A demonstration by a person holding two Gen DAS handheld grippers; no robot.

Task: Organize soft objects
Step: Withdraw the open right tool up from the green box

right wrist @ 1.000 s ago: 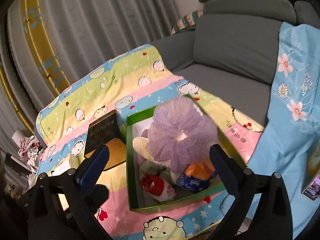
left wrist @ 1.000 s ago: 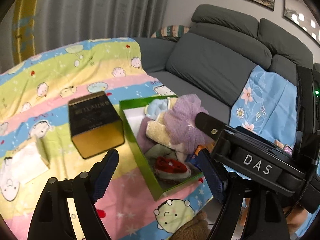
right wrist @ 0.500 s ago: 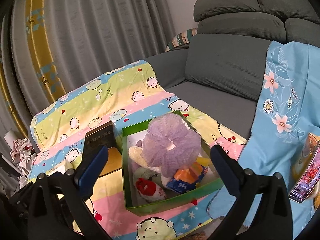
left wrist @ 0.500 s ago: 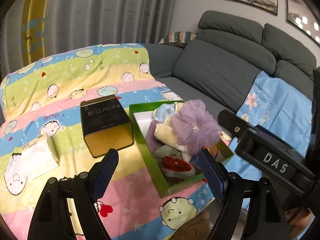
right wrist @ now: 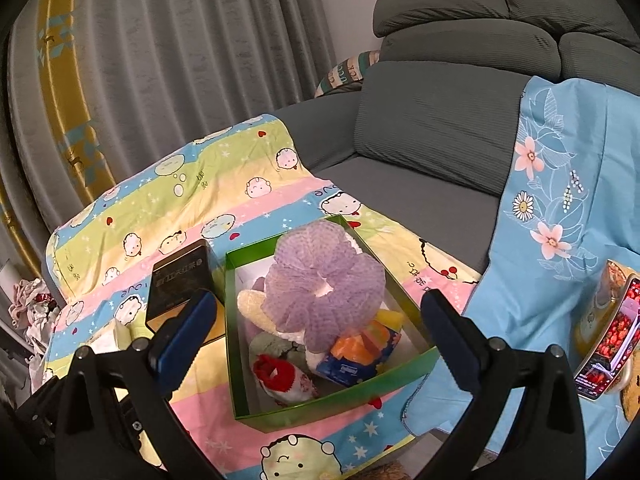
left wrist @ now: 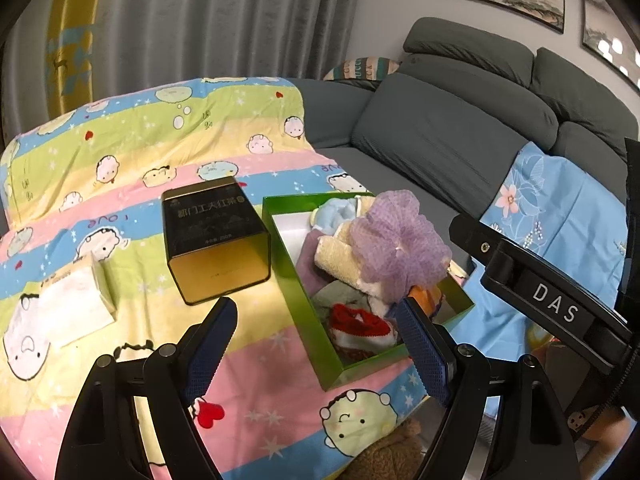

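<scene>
A ruffled, netted purple scrunchie (right wrist: 322, 280) tops the soft things in the rectangular green box (right wrist: 336, 400). Both the left gripper (left wrist: 320, 344) and the right gripper (right wrist: 320, 328) gape wide, holding nothing.

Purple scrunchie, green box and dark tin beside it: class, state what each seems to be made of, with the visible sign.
Purple scrunchie: soft gathered fabric, probably a waffle-textured mesh; ruffled folds, matte.
Green box: likely thin card with a glossy or metallic green finish; thin straight walls that catch the light, white inside.
Dark tin: apparently metal; its gold side shines, and the dark top carries gold print.
</scene>
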